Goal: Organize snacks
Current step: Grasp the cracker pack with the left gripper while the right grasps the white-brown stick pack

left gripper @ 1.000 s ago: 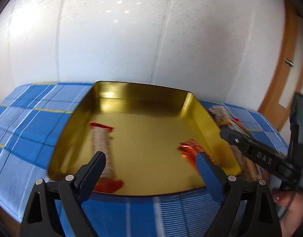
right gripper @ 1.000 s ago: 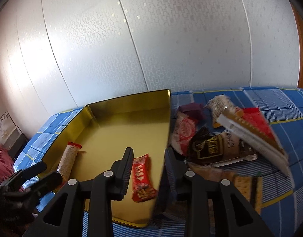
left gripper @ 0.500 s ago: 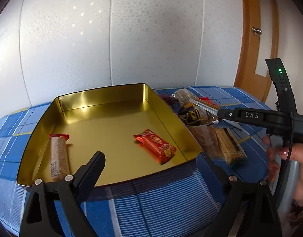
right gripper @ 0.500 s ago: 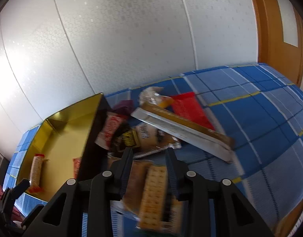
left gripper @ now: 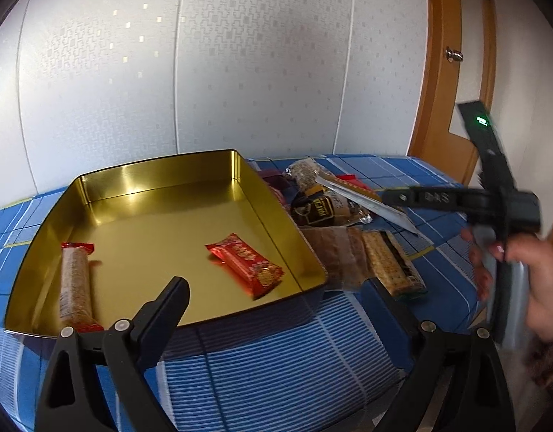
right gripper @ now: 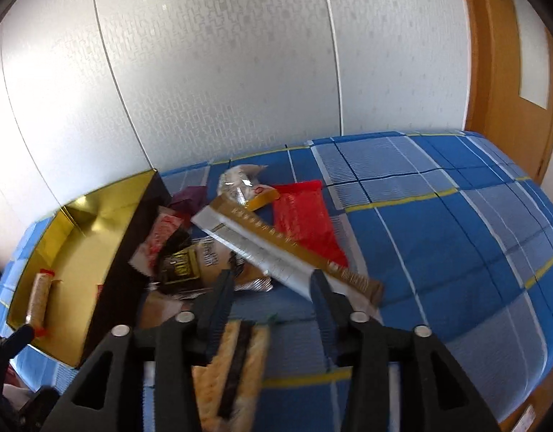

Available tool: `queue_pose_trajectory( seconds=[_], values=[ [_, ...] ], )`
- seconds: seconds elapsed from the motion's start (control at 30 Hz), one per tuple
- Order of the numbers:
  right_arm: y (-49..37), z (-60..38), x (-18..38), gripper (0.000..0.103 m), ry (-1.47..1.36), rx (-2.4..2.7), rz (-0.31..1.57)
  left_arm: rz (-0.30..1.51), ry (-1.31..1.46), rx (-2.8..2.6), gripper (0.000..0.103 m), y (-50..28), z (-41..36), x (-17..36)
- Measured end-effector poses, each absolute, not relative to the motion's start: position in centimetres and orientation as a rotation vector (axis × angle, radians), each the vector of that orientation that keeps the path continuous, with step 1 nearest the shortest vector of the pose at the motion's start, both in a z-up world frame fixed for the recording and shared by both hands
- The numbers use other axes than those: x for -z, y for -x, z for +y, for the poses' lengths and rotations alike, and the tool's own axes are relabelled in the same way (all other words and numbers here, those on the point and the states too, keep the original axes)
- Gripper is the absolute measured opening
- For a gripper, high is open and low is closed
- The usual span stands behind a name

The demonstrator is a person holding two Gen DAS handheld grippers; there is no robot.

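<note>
- A gold tin (left gripper: pixel 161 216) sits on the blue checked cloth (left gripper: pixel 283 367). It looks like the place where the snacks are meant to go.
- Two snacks lie flat inside it already. A tan bar with red ends (left gripper: pixel 74 284) lies by the left wall. A shiny red packet (left gripper: pixel 245 264) lies nearer the right wall. They are well apart, so there is lots of room left.
- The other snacks lie in a messy pile (right gripper: pixel 211 237) on the cloth, just beside the tin's right wall. I think they wait there to be picked one by one.
- On top of the pile lies a long gold and silver box (right gripper: pixel 283 248), over a red bag (right gripper: pixel 305 219). A dark packet (right gripper: pixel 179 266) sits nearer the tin.
- A cracker pack (right gripper: pixel 233 363) with a dark stripe lies at the near end of the pile.
- The right gripper (right gripper: pixel 272 309) points down at this end. Its jaws are part open and opening more. The cracker pack lies under and between them, but they do not squeeze it. My guess is that this is the next snack to be picked.
- A hand (left gripper: pixel 525 288) holds that gripper's handle.
- The left gripper (left gripper: pixel 280 309) hangs over the tin's near edge. Its jaws are wide open and hold nothing. It seems to just wait.
</note>
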State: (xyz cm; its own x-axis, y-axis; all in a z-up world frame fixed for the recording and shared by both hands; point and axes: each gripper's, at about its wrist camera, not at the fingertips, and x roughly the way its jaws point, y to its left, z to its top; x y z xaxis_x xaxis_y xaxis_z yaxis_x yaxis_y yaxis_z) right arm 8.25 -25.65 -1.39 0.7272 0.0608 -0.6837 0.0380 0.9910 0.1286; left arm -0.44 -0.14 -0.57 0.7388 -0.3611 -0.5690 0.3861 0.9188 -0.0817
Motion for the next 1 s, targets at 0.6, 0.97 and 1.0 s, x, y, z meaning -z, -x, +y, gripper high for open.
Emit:
queue_pose_trajectory(
  seconds=[0.6,0.97,1.0],
  values=[
    [-10.3,-27.9,4.0,0.041,-0.061,-0.202,0.869,0.619,-0.128,0.460,0.099,0.4,-5.7,1.6],
    [-8.0,-33.2,4.4,0.027,-0.187,-0.012,0.927,0.623,-0.178,0.443,0.098,1.0,-9.5,0.4],
    [-7.8,-33.5,4.4,0.027,-0.194,-0.006,0.928,0.639,-0.189,0.448,0.098,0.9,-10.5,0.4]
  ],
)
